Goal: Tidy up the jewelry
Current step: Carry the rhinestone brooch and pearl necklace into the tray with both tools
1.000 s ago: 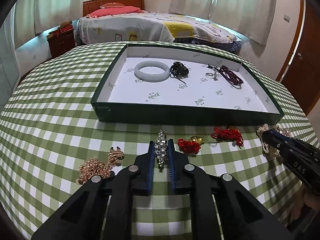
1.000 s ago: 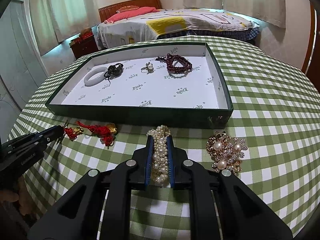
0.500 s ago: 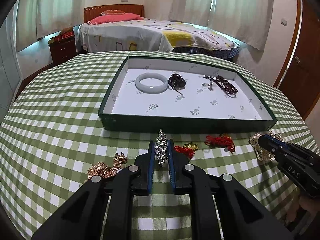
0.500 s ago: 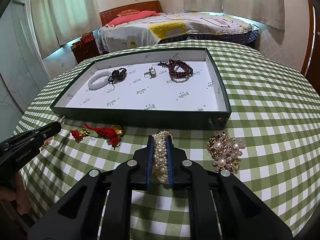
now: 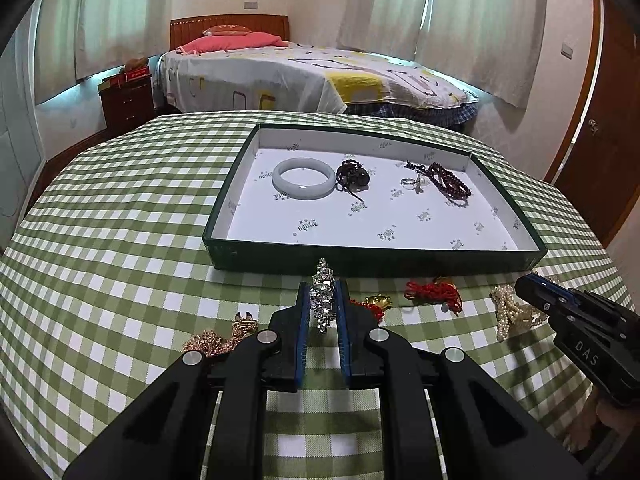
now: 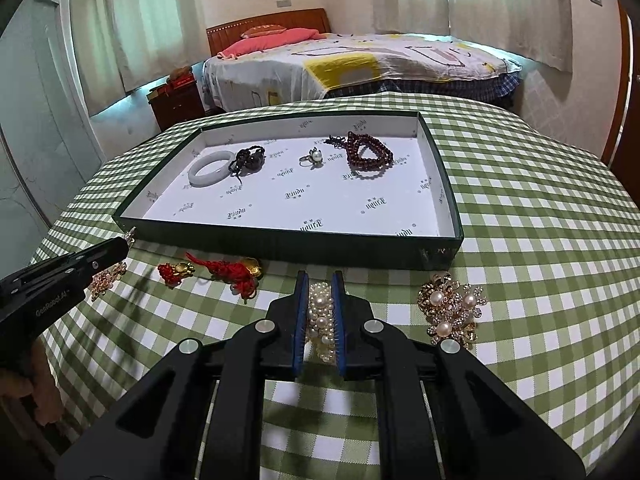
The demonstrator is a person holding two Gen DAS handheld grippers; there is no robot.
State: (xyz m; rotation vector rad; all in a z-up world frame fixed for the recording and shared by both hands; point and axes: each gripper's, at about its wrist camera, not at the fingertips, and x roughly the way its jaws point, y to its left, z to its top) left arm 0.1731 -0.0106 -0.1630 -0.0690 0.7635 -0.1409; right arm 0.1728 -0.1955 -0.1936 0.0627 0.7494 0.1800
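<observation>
My left gripper [image 5: 323, 294] has its fingers [image 5: 303, 320] pinching a sparkly crystal brooch [image 5: 322, 300]. The brooch sits up between them, lifted off the worktop [image 5: 100, 240], just in front of the green box [image 5: 360, 258].

My right gripper [image 6: 320, 304] has its fingers [image 6: 301, 320] pinching a pearl bracelet [image 6: 320, 320]. It is also just in front of the green box, near the box's right end.

Inside the green box lie a white bangle [image 5: 303, 178], a dark bead knot [image 5: 352, 174], a pearl ring [image 6: 313, 158] and a dark red bead string [image 6: 368, 154]. They all rest near the far wall of the box.

In front of the green box, on the checked cloth, lie two red cord charms [image 6: 224, 270]. A gold pearl brooch [image 6: 450, 310] lies near the box's right corner. A gold chain brooch [image 5: 218, 336] lies in front of the box's left corner, beside my left gripper.

A bed [image 5: 312, 76] stands far behind the green box.
</observation>
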